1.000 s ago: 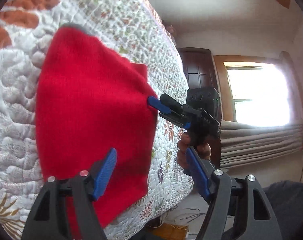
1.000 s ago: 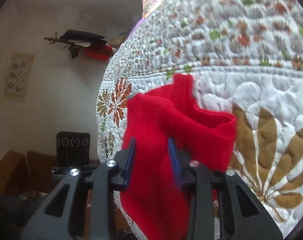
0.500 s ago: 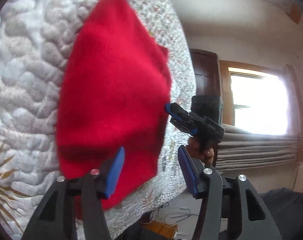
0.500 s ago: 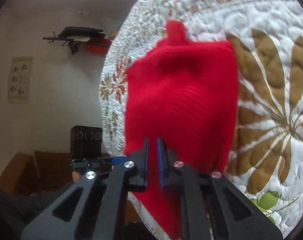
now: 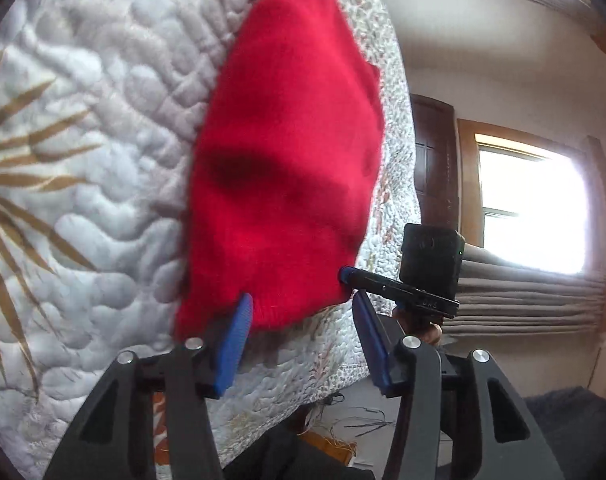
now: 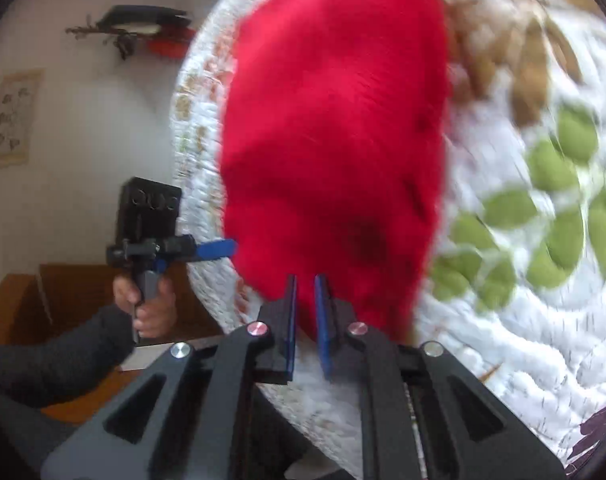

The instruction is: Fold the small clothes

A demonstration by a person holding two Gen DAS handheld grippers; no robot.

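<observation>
Red knitted garment [image 5: 287,168]: lies folded on white quilted leaf-print bedspread [image 5: 103,128], near bed edge. Left hand-held gripper [image 5: 303,332]: blue fingers spread wide, straddling garment's near hem, empty. Right hand-held gripper [image 6: 305,312]: fingers nearly closed at hem; grip uncertain

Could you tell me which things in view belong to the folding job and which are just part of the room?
Part of the job:
- red knit garment lying on the quilt
- left tool, open
- right tool, nearly closed at the garment's edge

Just around:
- quilt underneath
- window
- wall picture
- shelf
</observation>
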